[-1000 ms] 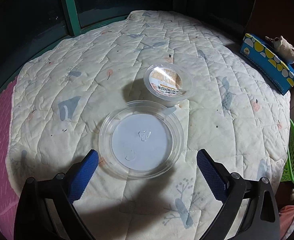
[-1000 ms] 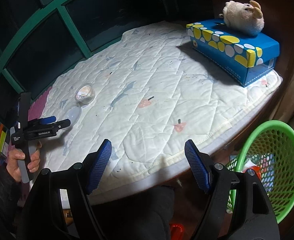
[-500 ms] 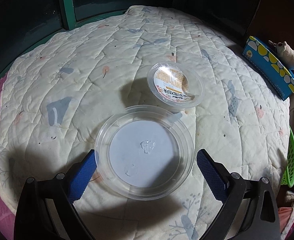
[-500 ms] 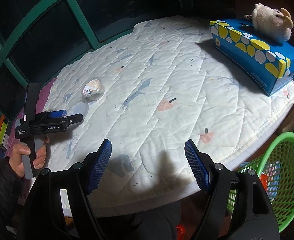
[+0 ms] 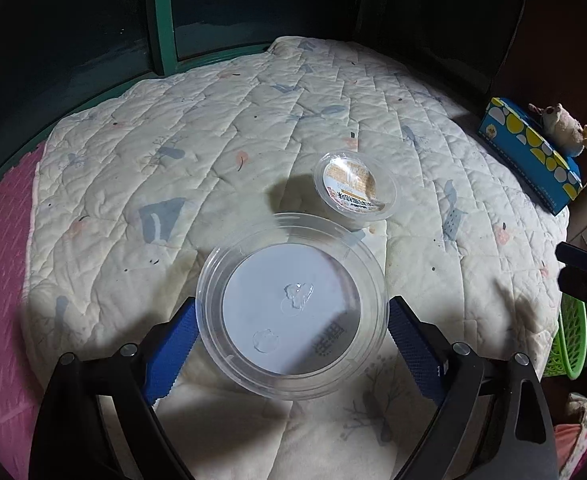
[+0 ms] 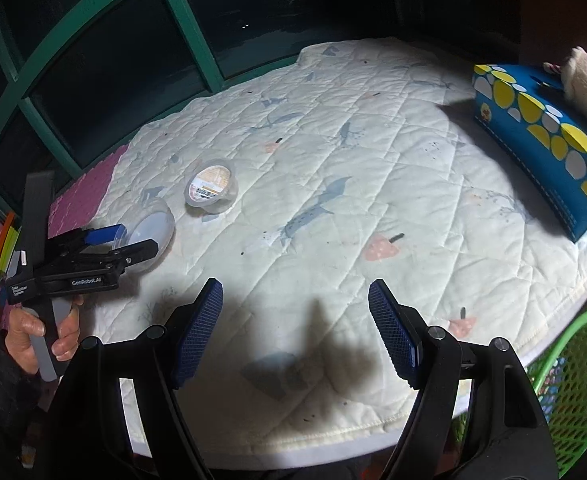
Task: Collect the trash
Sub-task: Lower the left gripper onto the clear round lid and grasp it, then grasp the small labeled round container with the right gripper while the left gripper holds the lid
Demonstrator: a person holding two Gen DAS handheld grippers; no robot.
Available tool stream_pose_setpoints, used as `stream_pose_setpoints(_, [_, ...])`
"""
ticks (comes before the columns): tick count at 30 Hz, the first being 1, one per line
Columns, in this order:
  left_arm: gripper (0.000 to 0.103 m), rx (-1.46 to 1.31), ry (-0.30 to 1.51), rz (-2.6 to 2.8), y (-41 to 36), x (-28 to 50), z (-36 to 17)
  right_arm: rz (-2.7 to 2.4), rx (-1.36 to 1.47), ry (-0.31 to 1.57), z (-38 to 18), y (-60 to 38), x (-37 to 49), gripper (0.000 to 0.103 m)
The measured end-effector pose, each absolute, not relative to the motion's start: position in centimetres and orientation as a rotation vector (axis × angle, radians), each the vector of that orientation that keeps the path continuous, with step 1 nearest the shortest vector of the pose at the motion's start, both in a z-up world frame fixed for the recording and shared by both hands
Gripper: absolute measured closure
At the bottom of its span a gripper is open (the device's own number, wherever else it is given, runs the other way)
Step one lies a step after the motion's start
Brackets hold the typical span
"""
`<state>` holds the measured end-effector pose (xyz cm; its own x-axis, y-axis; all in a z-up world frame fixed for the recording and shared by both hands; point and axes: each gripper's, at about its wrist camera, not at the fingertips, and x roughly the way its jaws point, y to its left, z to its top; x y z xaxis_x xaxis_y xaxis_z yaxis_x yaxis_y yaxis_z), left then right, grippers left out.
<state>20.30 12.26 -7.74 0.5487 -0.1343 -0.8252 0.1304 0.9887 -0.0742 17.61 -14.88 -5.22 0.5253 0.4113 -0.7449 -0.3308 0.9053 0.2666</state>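
A clear round plastic lid (image 5: 293,312) sits between the blue pads of my left gripper (image 5: 291,308), whose jaws are closing; both pads touch its rim. In the right wrist view the lid (image 6: 149,232) is tilted up off the quilt in the left gripper (image 6: 135,240). A small clear cup with a printed orange label (image 5: 353,186) stands on the quilt just beyond it (image 6: 211,188). My right gripper (image 6: 293,292) is open above the quilt's near edge, with nothing between its fingers.
A green mesh basket (image 6: 573,380) stands below the quilt's right edge. A blue spotted tissue box (image 6: 541,140) with a plush toy (image 5: 565,128) on top lies at the far right. Dark windows with green frames (image 5: 161,20) close off the back.
The left gripper moved forward around the lid and its pads came in against the rim; the lid now tilts up. The right gripper swung left over the quilt, away from the basket.
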Motion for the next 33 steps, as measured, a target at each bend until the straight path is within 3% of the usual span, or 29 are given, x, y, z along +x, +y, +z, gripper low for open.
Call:
stream_pose_setpoints(16, [0.014,-0.075,0.923,-0.09,15.7,15.3,-4.9,0.581,-0.083,0.911,-7.2,-3.3,24.3,0.028])
stream_pose_setpoints(33, [0.014,-0.147,0.951,-0.098,16.6,15.1,-6.3,0.551,-0.132,0.957,-10.3,0.2,28.8,0.03])
